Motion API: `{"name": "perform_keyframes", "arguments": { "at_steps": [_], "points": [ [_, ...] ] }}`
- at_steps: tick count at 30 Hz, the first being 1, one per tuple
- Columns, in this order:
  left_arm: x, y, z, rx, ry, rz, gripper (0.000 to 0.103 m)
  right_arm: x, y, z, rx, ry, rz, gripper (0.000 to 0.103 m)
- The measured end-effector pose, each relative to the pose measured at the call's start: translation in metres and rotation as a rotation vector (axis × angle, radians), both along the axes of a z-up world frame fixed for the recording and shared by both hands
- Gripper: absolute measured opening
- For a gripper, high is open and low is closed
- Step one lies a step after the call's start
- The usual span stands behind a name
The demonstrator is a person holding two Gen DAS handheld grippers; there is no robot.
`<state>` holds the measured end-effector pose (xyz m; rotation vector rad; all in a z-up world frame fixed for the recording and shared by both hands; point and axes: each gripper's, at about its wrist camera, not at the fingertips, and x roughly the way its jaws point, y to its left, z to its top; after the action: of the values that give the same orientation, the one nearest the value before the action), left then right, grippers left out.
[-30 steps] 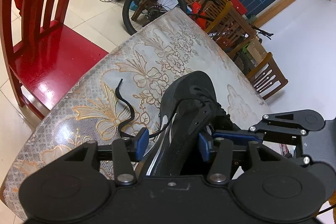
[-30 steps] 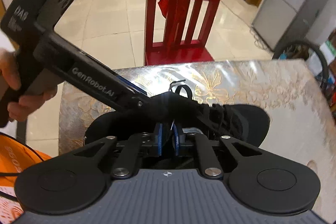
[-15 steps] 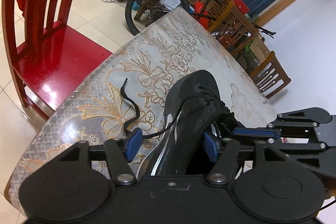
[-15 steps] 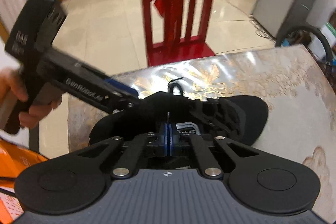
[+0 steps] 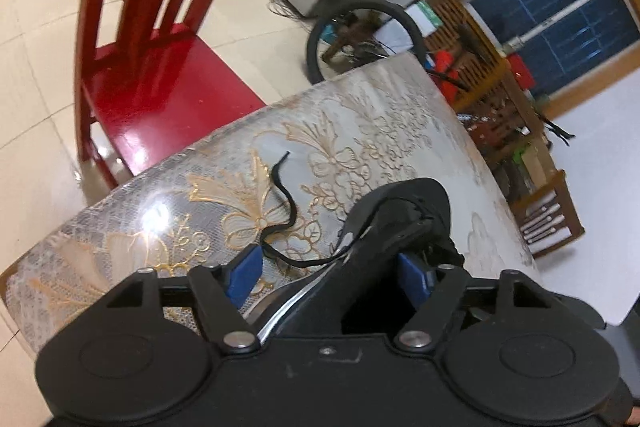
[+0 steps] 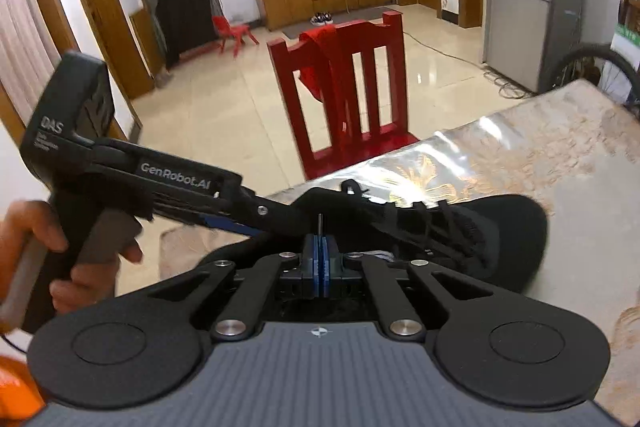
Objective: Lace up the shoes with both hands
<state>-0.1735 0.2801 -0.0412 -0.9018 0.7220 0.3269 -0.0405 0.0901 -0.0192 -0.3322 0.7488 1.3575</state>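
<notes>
Black all over, the shoe (image 5: 400,223) lies on its side on the table (image 5: 360,131), which is covered with a glossy cloth printed with gold flowers. In the left wrist view its toe points away toward the far end of the table and its heel end sits between the blue pads (image 5: 246,273) of the left gripper (image 5: 330,273). The jaws of that gripper have just been opening; they stand wide, one pad out over the cloth clear of the sole, the other close beside the upper, and neither presses on the shoe. A loose black lace (image 5: 282,195) runs from the eyelets past the left pad and curls across the cloth toward the table's edge, its tip free.

In the right wrist view the shoe (image 6: 500,227) lies across the frame just beyond the right gripper (image 6: 321,263), toe to the right. This gripper is clenched: its blue pads meet flat, and a thin dark end of lace (image 6: 320,223) stands straight up from between them, pinched there. The left gripper (image 6: 256,211) comes in from the left over the heel of the shoe, held by a hand (image 6: 48,251) on its handle.

A red chair (image 6: 352,95) stands at the table's far edge, a red cloth hung over its back.
</notes>
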Motion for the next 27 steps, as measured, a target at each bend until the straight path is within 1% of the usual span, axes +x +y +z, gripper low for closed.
{"name": "perform_keyframes", "arguments": {
  "at_steps": [3,5,7,9,15,19,23,27],
  "points": [
    [0.002,-0.007,0.009,0.069,0.021,-0.002,0.071,-0.001,-0.003,-0.002,0.041,0.009,-0.032,0.001],
    [0.002,-0.012,0.012,0.099,0.030,0.001,0.071,0.000,-0.006,-0.003,0.063,0.022,-0.048,0.001],
    [0.000,-0.015,0.013,0.106,0.032,0.012,0.071,0.003,-0.008,-0.003,0.079,0.043,-0.059,0.001],
    [-0.002,-0.017,0.013,0.109,0.032,0.023,0.071,0.005,-0.008,-0.003,0.081,0.056,-0.056,0.001],
    [-0.005,-0.023,0.012,0.123,0.024,0.037,0.071,0.007,-0.001,-0.002,0.053,0.058,-0.051,0.001],
    [-0.006,-0.024,0.009,0.106,0.015,0.048,0.071,0.009,0.001,-0.001,0.038,0.069,-0.073,0.001],
    [-0.008,-0.023,0.007,0.100,0.005,0.052,0.071,0.017,0.003,-0.002,0.036,0.127,-0.099,0.002],
    [-0.009,-0.023,0.004,0.091,-0.008,0.053,0.072,0.018,0.004,-0.001,0.027,0.115,-0.058,0.002]
  ]
}}
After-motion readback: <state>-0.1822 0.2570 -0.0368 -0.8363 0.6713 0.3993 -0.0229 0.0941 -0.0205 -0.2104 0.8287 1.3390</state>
